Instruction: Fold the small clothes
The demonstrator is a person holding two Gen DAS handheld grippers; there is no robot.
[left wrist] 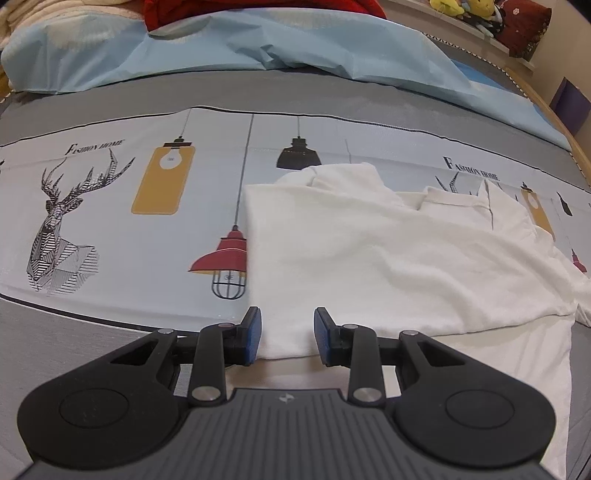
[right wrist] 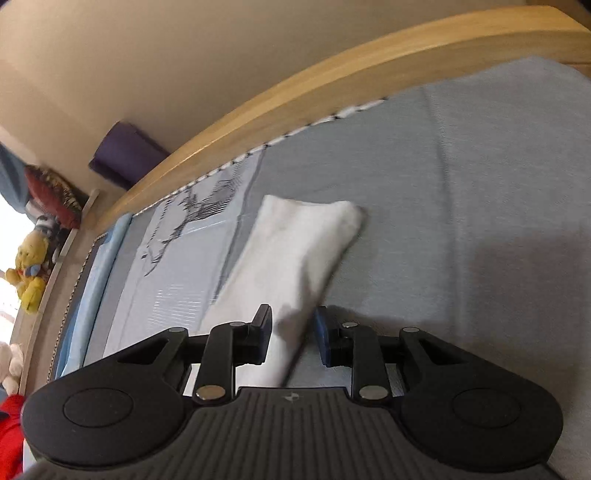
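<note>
A white collared shirt (left wrist: 369, 251) lies on the printed bed sheet (left wrist: 147, 221), its collar toward the far right. My left gripper (left wrist: 287, 332) hovers over the shirt's near left edge, jaws apart, with nothing pinched between the blue pads. In the right wrist view a long white strip of the garment (right wrist: 295, 243) lies across the grey cover (right wrist: 461, 184) and runs back between the fingers of my right gripper (right wrist: 293, 332). It lies against the left finger, with a gap showing at the right pad. This view is blurred.
A wooden bed frame (right wrist: 295, 96) borders the far side of the mattress. A light blue quilt (left wrist: 221, 44) and a red cloth (left wrist: 258, 11) are heaped at the head. Plush toys (right wrist: 27, 269) and a purple box (right wrist: 125, 155) sit beyond the frame.
</note>
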